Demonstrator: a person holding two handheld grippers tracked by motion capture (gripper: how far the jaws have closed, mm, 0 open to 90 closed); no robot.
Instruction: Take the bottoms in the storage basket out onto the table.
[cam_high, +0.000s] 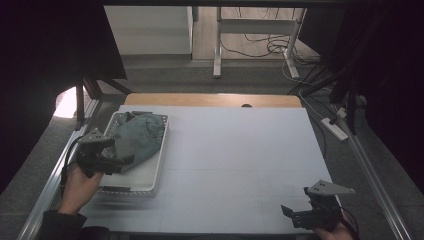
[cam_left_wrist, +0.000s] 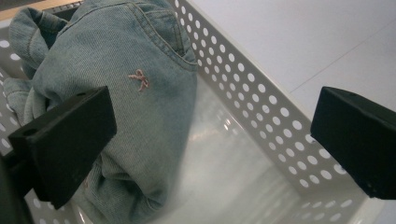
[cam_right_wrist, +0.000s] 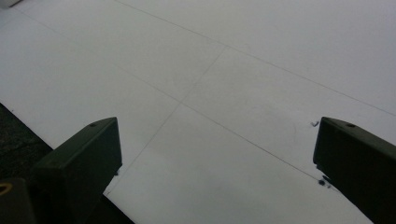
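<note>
Lying beside left tool (cam_left_wrist: 212, 140): jeans (cam_left_wrist: 126, 88)

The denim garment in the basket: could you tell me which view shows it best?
The left gripper view: the denim garment is close, stitching visible, between open tongs. The high view shows it small, bunched in the white basket.

Basket (cam_high: 150, 181): white, perforated, set at the table's (cam_high: 240, 165) left side.
Denim garment (cam_high: 140, 140): bunched inside the basket.
Left gripper (cam_high: 117, 162): held at the garment.
Right gripper (cam_high: 290, 214): held over the near right corner.
</note>
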